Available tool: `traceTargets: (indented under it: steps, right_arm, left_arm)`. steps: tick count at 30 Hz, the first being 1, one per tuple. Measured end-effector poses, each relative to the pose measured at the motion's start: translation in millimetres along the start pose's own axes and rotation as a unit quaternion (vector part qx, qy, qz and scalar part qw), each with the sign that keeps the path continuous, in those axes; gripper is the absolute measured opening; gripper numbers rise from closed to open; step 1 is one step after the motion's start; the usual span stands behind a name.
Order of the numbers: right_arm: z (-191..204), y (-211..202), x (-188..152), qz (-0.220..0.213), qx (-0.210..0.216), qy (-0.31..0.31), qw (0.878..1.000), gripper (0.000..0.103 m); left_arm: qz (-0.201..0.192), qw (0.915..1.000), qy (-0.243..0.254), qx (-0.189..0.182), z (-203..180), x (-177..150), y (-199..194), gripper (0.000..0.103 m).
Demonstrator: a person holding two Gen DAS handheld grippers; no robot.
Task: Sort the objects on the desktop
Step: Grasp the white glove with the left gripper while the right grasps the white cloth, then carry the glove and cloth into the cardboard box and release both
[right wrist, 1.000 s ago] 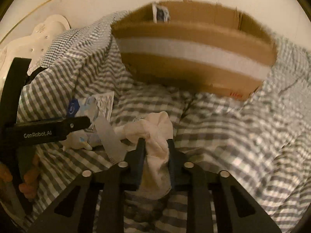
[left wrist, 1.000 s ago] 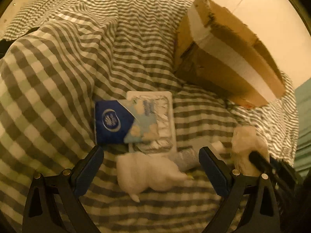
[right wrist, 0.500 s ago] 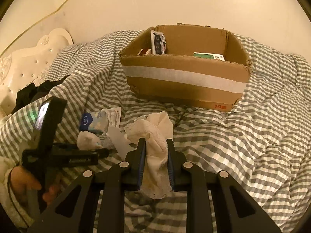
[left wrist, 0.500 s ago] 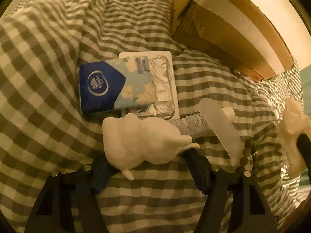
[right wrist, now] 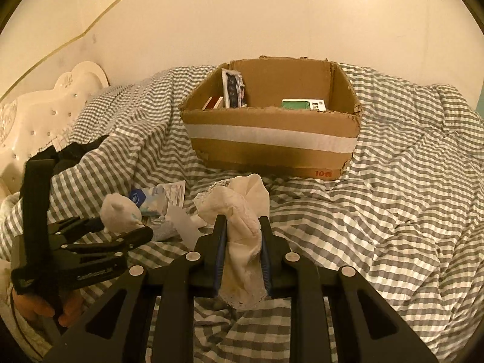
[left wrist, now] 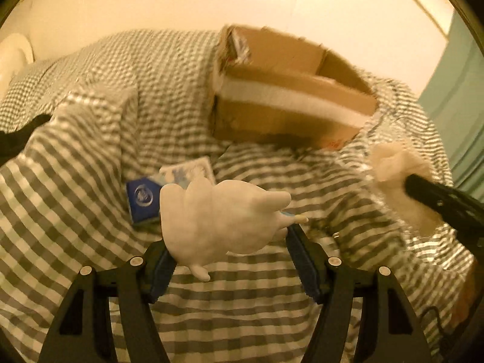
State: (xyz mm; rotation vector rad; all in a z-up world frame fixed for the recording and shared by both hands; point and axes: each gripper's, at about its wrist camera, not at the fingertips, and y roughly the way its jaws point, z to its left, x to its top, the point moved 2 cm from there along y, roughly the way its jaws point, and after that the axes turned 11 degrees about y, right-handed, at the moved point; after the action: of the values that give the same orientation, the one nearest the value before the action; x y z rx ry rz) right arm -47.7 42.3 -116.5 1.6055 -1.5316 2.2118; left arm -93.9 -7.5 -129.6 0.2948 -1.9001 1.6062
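cardboard box (right wrist: 269,148) with green packet (right wrist: 304,104) inside (upright pouch (right wrist: 233,89) too)

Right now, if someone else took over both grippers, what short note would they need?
Left gripper: shut on a white soft toy, lifted off the bedding.
Right gripper: shut on a cream lacy cloth, also raised.
Cardboard box sits ahead on the checked blanket, already holding a green packet and a dark sachet.
Left to do: drop both held items into the box, then collect the blue tissue pack and the small items beside it.
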Motion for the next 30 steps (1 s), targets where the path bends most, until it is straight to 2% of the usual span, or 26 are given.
traceTargets:
  steps: [7,13,21,25,30]
  right_arm:
    - [-2,-15,3,-0.016,0.004,0.005,1.000,0.020]
    - [-6,-19,7,-0.023,0.009,0.010,1.000,0.020]
    - [-8,-20,14,-0.025,0.002,0.011,1.000,0.020]
    - [-4,-30,32,-0.047,-0.004,-0.009,0.999,0.020]
    - [-3,-35,71,-0.071,0.000,-0.014,0.997,0.020]
  left_arm:
    - [-0.036,0.9993,0.004,-0.005,-4,11,-20,0.070]
    - [-0.078,0.9963,0.005,-0.034,-9,23,-38,0.070]
    - [-0.086,0.9955,0.012,-0.038,-13,35,-37,0.070]
    - [-0.099,0.9940,0.019,-0.043,-13,56,-33,0.070]
    - [-0.113,0.9924,0.018,-0.045,-12,98,-21,0.070]
